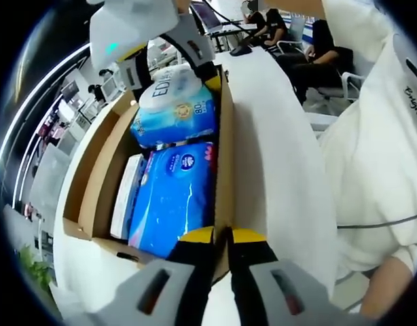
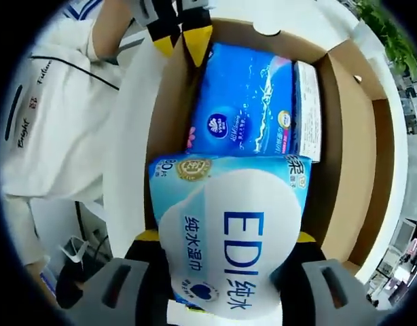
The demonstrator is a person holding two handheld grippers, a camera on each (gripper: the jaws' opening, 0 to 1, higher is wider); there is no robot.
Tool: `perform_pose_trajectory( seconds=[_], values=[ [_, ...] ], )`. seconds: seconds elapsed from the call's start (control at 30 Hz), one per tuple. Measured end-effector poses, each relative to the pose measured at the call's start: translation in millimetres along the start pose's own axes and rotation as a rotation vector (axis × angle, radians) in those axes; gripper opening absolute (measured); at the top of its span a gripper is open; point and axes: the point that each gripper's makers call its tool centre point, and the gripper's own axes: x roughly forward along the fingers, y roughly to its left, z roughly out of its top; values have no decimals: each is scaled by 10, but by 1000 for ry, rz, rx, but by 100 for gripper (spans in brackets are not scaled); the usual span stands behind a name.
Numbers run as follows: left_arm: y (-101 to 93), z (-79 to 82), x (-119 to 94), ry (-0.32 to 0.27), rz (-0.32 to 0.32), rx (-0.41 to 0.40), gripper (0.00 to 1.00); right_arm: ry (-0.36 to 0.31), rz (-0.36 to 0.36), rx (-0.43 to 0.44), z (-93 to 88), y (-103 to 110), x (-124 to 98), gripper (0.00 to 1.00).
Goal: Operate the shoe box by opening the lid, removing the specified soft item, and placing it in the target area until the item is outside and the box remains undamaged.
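Cardboard box (image 1: pixel 225 156) wall sits pinched in my left claw (image 1: pixel 222 238); my right claw (image 2: pixel 225 238), above the box, clamps the wipes (image 2: pixel 229 231).

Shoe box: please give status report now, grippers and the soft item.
Left gripper shut on box wall. Right gripper shut on EDI wipes pack, pack still inside shoe box. Blue tissue pack lies beside it; nothing blocks the lift.
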Motion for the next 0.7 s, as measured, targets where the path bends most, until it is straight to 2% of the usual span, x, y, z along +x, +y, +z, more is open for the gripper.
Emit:
perform_pose_trajectory(
  seconds=[0.1,0.4,0.47,0.53,0.7],
  values=[
    [-2,-2,1,2,2,0,6,9,-9,-17,31,5,10,63],
    [5,-3,3,4,-1,-9,7,-1,-8,-6,-3,1,-189,63],
    [4,-1,3,4,-1,-6,7,-8,-15,-2,-2,-17,-225,63],
    [4,1,2,1,1,-9,7,1,-41,42,-13,-81,-253,63],
    [4,5,2,0,1,-9,7,20,-62,23,-35,-110,-273,63]
  ],
)
